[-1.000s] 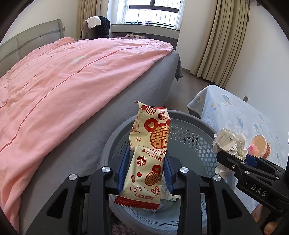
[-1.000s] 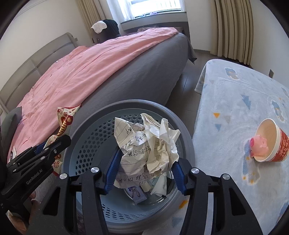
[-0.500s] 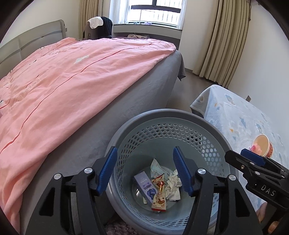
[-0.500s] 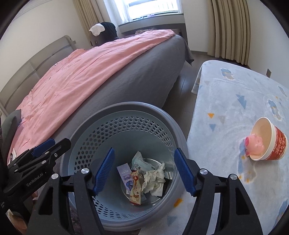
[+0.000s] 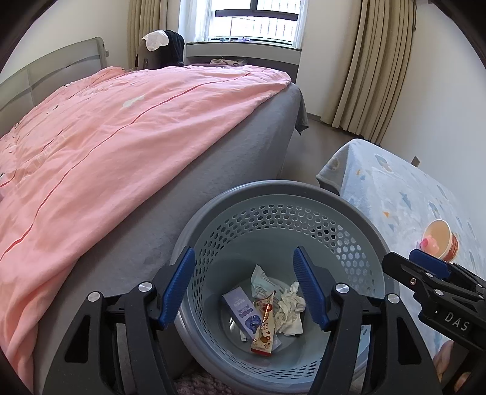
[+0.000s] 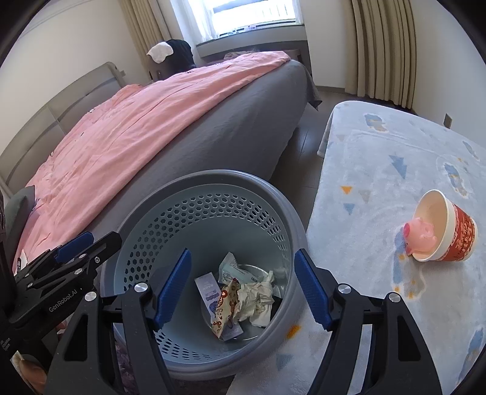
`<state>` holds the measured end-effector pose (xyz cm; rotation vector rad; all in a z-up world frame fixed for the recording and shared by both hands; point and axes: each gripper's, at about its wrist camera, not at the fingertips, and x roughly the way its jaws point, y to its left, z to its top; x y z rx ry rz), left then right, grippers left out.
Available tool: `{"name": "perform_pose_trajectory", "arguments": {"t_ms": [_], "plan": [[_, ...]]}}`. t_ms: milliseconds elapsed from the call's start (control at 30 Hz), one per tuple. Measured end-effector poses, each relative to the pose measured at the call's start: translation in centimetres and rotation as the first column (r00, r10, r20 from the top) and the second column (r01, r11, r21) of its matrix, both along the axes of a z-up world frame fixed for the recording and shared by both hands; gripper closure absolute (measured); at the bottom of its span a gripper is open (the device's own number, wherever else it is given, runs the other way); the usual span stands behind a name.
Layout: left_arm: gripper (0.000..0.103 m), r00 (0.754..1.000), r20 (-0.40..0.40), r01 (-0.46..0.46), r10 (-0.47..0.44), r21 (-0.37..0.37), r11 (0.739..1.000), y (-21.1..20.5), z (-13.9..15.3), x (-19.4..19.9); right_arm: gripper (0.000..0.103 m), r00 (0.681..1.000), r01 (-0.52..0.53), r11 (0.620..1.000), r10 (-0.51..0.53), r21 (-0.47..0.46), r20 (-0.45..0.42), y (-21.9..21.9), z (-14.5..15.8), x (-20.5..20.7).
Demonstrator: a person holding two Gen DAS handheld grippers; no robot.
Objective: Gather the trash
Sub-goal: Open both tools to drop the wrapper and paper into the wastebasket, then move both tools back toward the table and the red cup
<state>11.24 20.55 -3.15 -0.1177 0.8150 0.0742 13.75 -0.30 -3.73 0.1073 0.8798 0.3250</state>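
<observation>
Inside round perforated plastic basket (image 5: 358, 237), crumpled paper (image 5: 290, 310)

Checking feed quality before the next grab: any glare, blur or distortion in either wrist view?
Left wrist view: window blown out, bed bowed by fisheye, basket contents sharp. Right wrist view: window overexposed, corners vignetted black, paper cup crisp, no motion blur.

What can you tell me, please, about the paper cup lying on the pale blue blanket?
The paper cup lies tipped on its side on the pale blue blanket, its open mouth facing the grey basket. Its outside is red with a pale pattern, its inside cream. A small pink pig toy rests in its mouth. No gripper touches it.
</observation>
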Motion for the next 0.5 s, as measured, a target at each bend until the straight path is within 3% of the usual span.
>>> {"name": "perform_pose_trajectory", "arguments": {"t_ms": [500], "plan": [[0.033,0.998,0.036,0.046,-0.047,0.041,0.998,-2.7,0.4,-1.1,0.025,0.996,0.075,0.995,-0.072,-0.060,0.047,-3.2,0.6,-2.4]]}}
